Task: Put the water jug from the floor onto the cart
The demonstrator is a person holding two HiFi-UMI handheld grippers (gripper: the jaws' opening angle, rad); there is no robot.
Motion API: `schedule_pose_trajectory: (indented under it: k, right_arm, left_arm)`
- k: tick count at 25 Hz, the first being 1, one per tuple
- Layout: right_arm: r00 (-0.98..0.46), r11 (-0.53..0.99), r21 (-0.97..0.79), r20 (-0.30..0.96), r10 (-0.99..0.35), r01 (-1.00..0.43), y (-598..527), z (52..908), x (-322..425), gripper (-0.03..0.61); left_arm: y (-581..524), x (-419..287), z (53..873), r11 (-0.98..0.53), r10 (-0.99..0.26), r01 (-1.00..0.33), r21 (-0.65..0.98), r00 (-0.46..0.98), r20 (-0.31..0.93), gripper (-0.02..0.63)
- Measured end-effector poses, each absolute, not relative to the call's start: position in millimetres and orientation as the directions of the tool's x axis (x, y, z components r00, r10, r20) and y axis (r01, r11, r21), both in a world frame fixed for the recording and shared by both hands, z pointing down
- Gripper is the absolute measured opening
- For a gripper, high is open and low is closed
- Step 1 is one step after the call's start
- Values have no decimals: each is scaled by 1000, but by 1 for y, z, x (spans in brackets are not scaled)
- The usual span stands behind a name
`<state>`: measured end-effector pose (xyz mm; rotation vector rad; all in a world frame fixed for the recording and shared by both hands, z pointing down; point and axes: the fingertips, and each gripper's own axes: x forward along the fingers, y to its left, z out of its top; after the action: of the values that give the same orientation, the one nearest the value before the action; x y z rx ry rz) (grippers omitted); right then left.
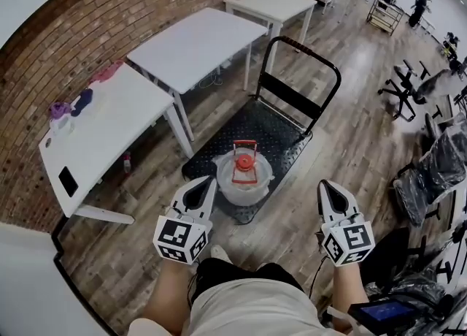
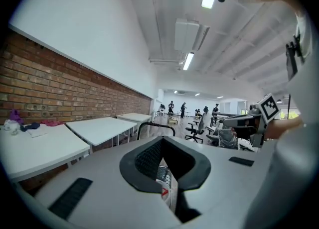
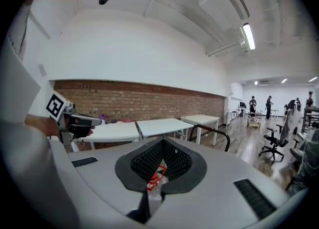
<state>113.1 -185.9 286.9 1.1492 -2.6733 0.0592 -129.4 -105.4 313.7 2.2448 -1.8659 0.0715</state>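
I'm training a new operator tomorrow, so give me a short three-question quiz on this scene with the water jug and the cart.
1. True or false: the water jug lies on the floor beside the cart.
2. Which hand-held gripper grips the jug? A: left hand-held gripper. B: right hand-held gripper. C: neither.
3. Fill in: the jug's cap is ___.

Key
1. False: it stands upright on the cart's near end.
2. C: both are shut and hold nothing.
3. Red.
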Motion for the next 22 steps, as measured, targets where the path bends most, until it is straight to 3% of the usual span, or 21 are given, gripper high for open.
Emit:
schedule_pose_trajectory:
  k: [10, 22]
  right_arm:
    - [-748, 764, 3, 202, -632, -645, -158, 272, 162, 2]
    - [-793, 809, 24, 185, -581, -587, -135, 258, 162, 2]
  left_arm:
    - [-54, -64, 282, -97, -977, -990, 99, 114, 182, 0]
    - [-29, -53, 262, -68, -985, -994, 80, 80, 156, 0]
